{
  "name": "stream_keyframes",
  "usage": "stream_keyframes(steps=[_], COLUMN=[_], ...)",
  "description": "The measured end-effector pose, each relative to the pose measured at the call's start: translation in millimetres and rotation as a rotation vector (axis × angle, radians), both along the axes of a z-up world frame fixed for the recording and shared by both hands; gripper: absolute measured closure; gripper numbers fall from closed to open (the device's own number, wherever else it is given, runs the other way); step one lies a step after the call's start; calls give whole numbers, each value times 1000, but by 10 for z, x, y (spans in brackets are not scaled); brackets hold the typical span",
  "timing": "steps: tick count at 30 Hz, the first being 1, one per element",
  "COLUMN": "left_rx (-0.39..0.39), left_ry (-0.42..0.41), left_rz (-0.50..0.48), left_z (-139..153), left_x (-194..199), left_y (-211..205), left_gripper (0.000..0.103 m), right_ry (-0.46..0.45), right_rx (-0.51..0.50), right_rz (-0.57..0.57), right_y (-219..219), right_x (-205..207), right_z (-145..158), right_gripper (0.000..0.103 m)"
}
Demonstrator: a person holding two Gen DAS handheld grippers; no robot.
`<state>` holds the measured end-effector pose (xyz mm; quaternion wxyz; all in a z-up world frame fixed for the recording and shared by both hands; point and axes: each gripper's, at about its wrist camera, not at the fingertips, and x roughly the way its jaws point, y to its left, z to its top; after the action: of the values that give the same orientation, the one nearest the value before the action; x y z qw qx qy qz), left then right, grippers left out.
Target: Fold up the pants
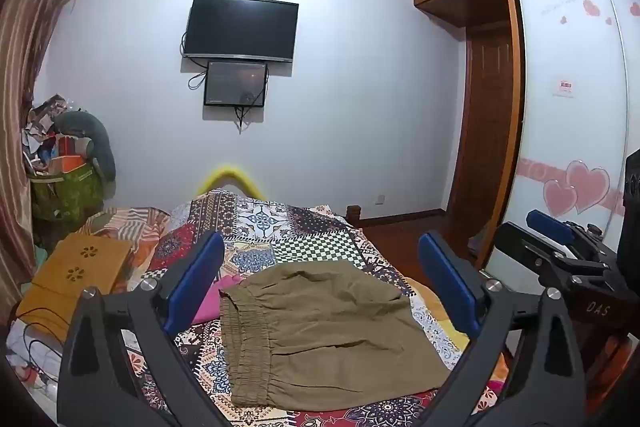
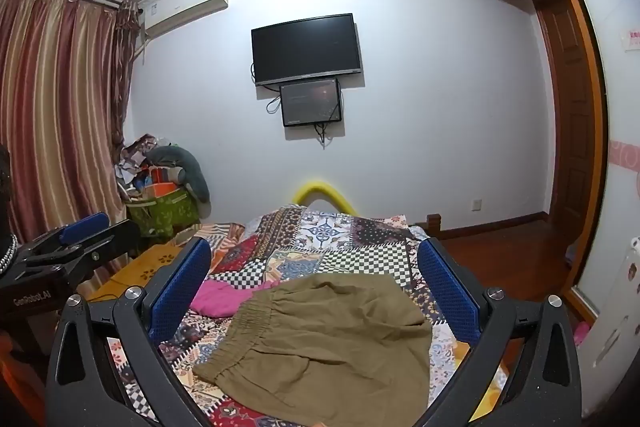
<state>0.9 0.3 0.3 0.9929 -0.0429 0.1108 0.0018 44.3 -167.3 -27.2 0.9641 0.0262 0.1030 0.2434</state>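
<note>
The olive pants (image 1: pixel 320 331) are lying folded on the patchwork bed (image 1: pixel 320 247). A pink garment (image 1: pixel 218 301) is touching them at ten o'clock. Both the left gripper (image 1: pixel 320 287) and the right gripper (image 2: pixel 316 291) are hovering above, jaws wide apart and gripping nothing.

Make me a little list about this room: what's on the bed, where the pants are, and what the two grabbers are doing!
place: bedroom, bed with a patchwork quilt
pants: olive pants lying folded on the quilt, elastic waistband toward the left
beside pants: pink cloth peeking out at their left edge
left gripper: jaws wide open, above the pants, holding nothing
right gripper: jaws wide open, above the pants, holding nothing
on wall: dark TV, smaller screen below it
</note>
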Motion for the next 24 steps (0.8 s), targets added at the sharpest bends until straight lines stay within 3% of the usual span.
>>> stream_keyframes(steps=[24], left_rx=[10], left_ry=[-10], left_rz=[1], left_z=[-70], left_x=[-4], left_y=[-81], left_gripper=[4], right_ry=[-2], right_rx=[-3], right_rz=[0], right_y=[-2], right_x=[-3], right_z=[7], right_gripper=[0])
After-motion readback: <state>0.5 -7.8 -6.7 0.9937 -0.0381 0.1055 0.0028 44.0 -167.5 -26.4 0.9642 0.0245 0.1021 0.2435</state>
